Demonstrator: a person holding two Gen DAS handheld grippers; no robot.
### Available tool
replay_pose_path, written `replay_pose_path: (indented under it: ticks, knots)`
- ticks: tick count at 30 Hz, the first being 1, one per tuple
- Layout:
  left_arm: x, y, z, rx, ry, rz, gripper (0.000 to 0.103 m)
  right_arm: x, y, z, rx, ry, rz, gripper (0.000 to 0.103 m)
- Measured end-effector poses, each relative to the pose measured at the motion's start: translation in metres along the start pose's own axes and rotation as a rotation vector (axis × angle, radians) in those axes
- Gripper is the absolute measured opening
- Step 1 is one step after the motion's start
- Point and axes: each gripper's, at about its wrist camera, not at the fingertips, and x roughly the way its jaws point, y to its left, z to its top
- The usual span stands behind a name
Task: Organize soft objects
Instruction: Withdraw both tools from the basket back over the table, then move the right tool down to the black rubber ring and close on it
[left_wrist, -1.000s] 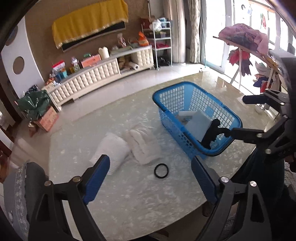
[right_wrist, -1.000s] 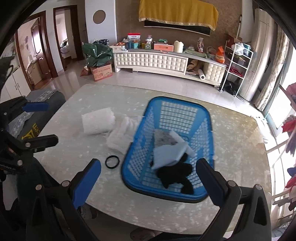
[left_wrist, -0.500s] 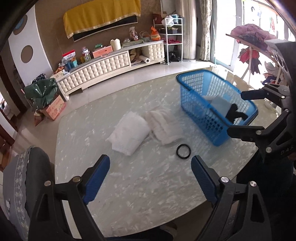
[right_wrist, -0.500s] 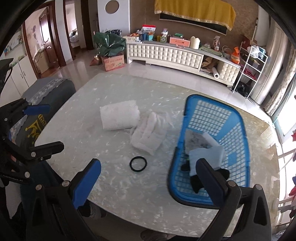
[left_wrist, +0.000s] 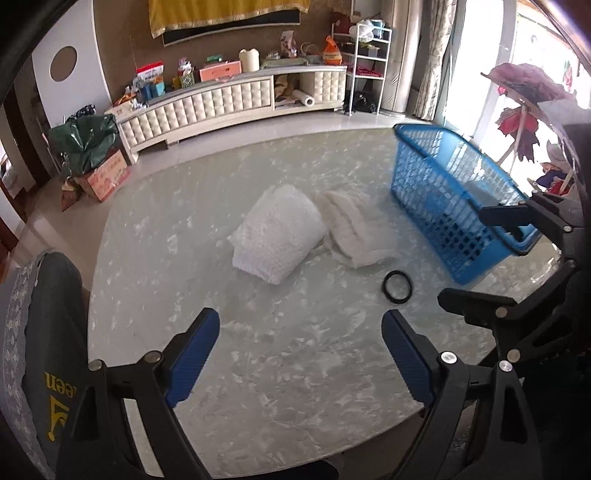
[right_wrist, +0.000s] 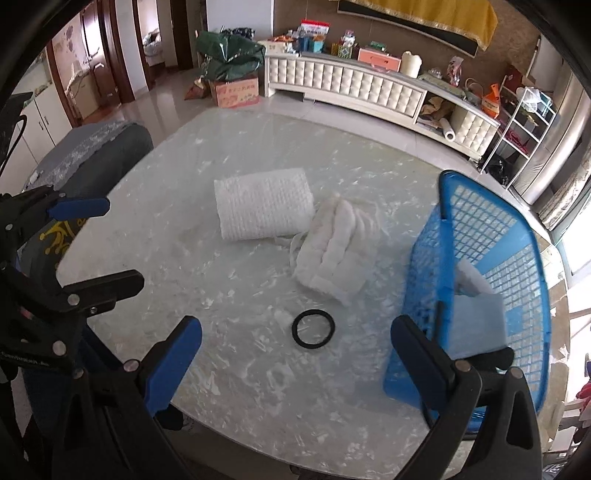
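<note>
The blue basket (right_wrist: 491, 280) is standing on the marbled table (right_wrist: 258, 369), and I am taking it as the landmark. Inside it a light blue folded cloth (right_wrist: 476, 325) is lying against the near wall, with a white piece (right_wrist: 471, 275) just behind it. Just beside the basket, on its left in the right wrist view, a folded white fluffy cloth (right_wrist: 334, 258) is lying on the table top. Further from the basket, and touching that cloth, a white knitted bundle (right_wrist: 262, 212) is resting flat. A black ring (right_wrist: 313, 328) is lying near the basket's front corner, apart from both cloths. The left gripper (left_wrist: 299, 354) is hovering over the bare table, well apart from the basket, with its blue pads (left_wrist: 192, 356) standing wide apart and nothing between them. The right gripper (right_wrist: 295, 365) is hanging over the table edge close to the basket's near corner; its jaws are also standing wide apart and are holding nothing, with the ring showing on the table between the fingers. Far behind the basket a long cream cabinet (left_wrist: 207, 107) is standing along the wall.
</note>
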Motion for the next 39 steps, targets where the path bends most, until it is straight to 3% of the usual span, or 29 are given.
replay_pose_path:
  ticks: [9, 18, 30, 33, 39]
  knots:
    - [0.032, 0.025, -0.01, -0.044, 0.051, 0.01, 0.088, 0.038, 0.013, 0.002, -0.01, 0.08, 0.013, 0.102]
    - [0.067, 0.029, -0.018, -0.079, 0.099, -0.048, 0.088, 0.075, 0.009, -0.004, 0.02, 0.153, 0.002, 0.102]
    - [0.103, 0.025, -0.016, -0.098, 0.17, -0.074, 0.088, 0.108, -0.01, -0.008, 0.089, 0.198, -0.03, 0.102]
    - [0.108, 0.025, -0.017, -0.103, 0.18, -0.074, 0.088, 0.113, -0.016, -0.008, 0.113, 0.2, -0.024, 0.097]
    - [0.118, 0.028, -0.018, -0.121, 0.196, -0.073, 0.088, 0.125, -0.021, -0.012, 0.121, 0.218, -0.014, 0.095]
